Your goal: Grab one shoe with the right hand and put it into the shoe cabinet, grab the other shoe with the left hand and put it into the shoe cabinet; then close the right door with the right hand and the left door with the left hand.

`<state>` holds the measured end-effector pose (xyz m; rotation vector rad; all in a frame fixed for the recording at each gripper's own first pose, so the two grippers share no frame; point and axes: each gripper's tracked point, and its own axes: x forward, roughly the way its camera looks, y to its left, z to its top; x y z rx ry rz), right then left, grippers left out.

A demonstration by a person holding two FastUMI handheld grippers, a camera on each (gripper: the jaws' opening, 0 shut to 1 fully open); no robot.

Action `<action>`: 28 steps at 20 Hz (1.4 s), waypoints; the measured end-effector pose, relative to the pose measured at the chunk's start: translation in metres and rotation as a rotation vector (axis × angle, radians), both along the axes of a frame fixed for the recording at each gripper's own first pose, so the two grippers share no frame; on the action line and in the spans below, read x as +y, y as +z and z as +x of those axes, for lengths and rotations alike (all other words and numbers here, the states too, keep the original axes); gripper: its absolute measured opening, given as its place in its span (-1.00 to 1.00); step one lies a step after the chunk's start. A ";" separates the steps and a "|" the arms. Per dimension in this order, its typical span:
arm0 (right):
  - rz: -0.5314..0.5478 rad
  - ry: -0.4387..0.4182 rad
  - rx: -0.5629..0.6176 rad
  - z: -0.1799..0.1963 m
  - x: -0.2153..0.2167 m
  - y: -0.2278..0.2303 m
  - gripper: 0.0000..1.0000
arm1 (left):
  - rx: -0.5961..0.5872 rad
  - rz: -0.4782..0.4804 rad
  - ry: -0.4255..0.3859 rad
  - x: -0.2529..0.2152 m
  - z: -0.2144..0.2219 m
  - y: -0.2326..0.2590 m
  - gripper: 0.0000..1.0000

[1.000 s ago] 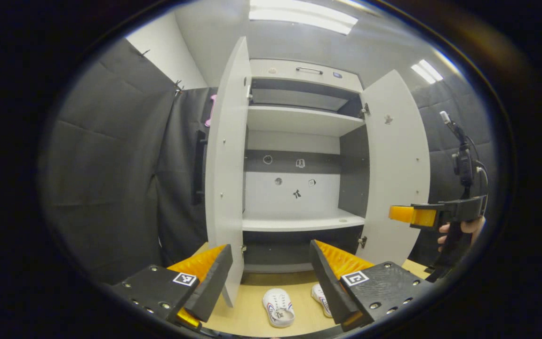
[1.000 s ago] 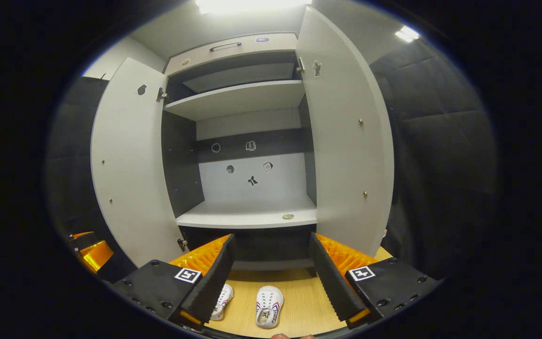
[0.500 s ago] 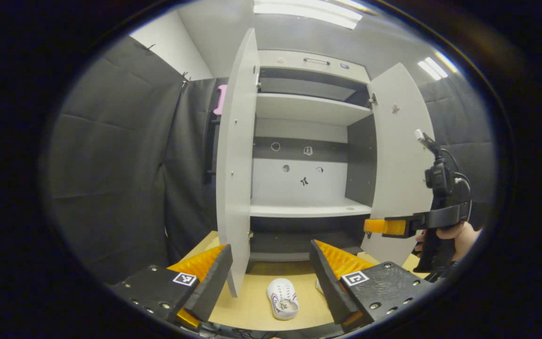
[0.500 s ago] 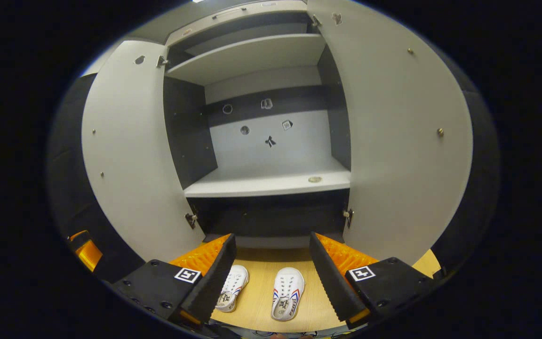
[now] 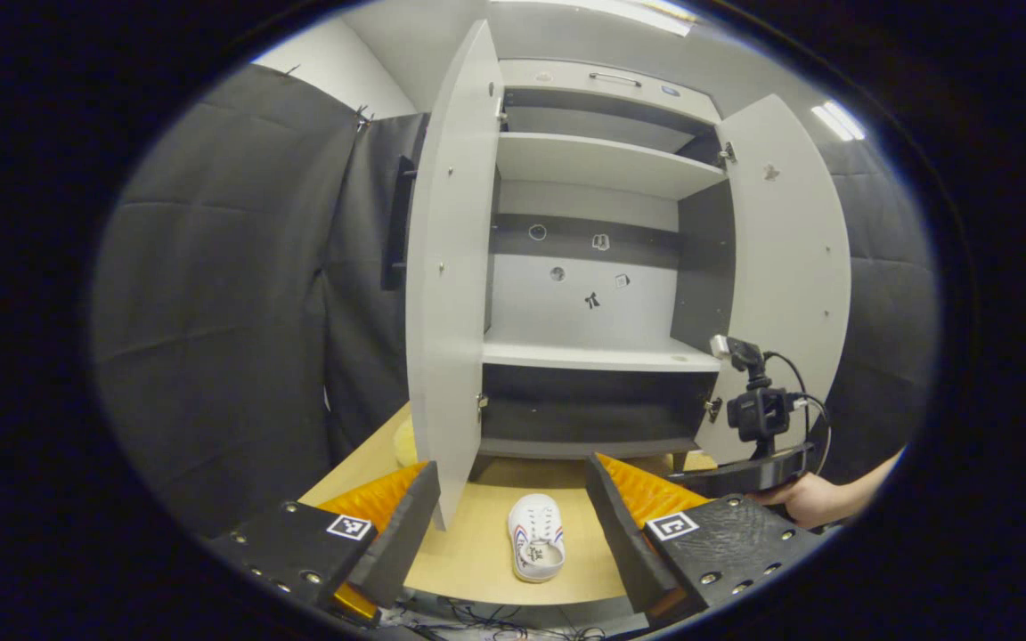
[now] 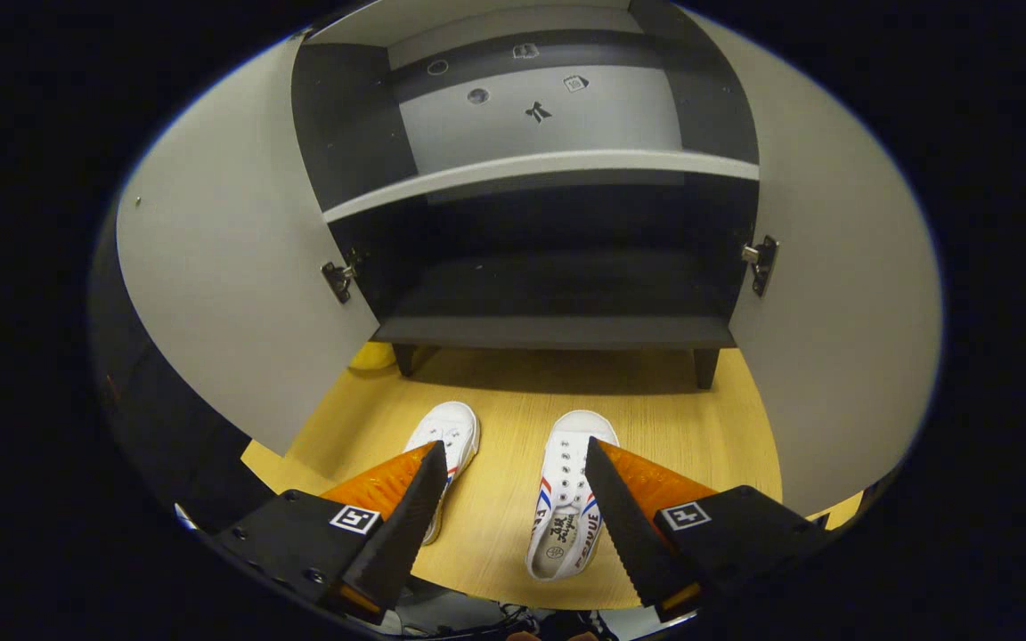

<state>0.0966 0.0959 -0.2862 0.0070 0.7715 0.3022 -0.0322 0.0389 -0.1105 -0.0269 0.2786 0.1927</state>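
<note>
In my left gripper view I count one white lace-up shoe [image 5: 537, 549] lying on the pale wood-grain floor [image 5: 477, 561], toe toward the shoe cabinet [image 5: 598, 267]. The cabinet stands with both flat grey doors swung wide: the left door [image 5: 446, 267] seen nearly edge-on, the right door [image 5: 789, 276] facing me. Inside I see two light shelves, a dark lower bay, and a top drawer with a slim bar handle. My left gripper [image 5: 513, 534] hangs above the floor with its two ribbed fingers spread wide, holding nothing; the shoe shows in the gap between them, well below. Lower right, a hand [image 5: 811, 499] holds the other gripper low by the right door, a small camera on top; its fingers are hidden, so I cannot tell their state from here.

In my right gripper view I count two white canvas shoes side by side on the floor before the cabinet, the left shoe [image 6: 446, 445] and the right shoe [image 6: 566, 499], which has red and blue side stripes. My right gripper [image 6: 513, 507] is wide open and empty, its serrated fingers angled down over the pair.
</note>
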 end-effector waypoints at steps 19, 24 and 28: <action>-0.120 0.188 0.265 0.002 0.002 -0.139 0.86 | 0.058 0.086 0.350 -0.036 -0.015 0.010 0.90; -0.276 0.197 0.219 0.006 -0.005 -0.148 0.60 | 0.036 0.076 0.361 -0.037 -0.011 0.015 0.90; -0.342 0.174 0.198 0.012 -0.017 -0.147 -0.26 | 0.027 0.067 0.345 -0.029 -0.004 0.016 0.90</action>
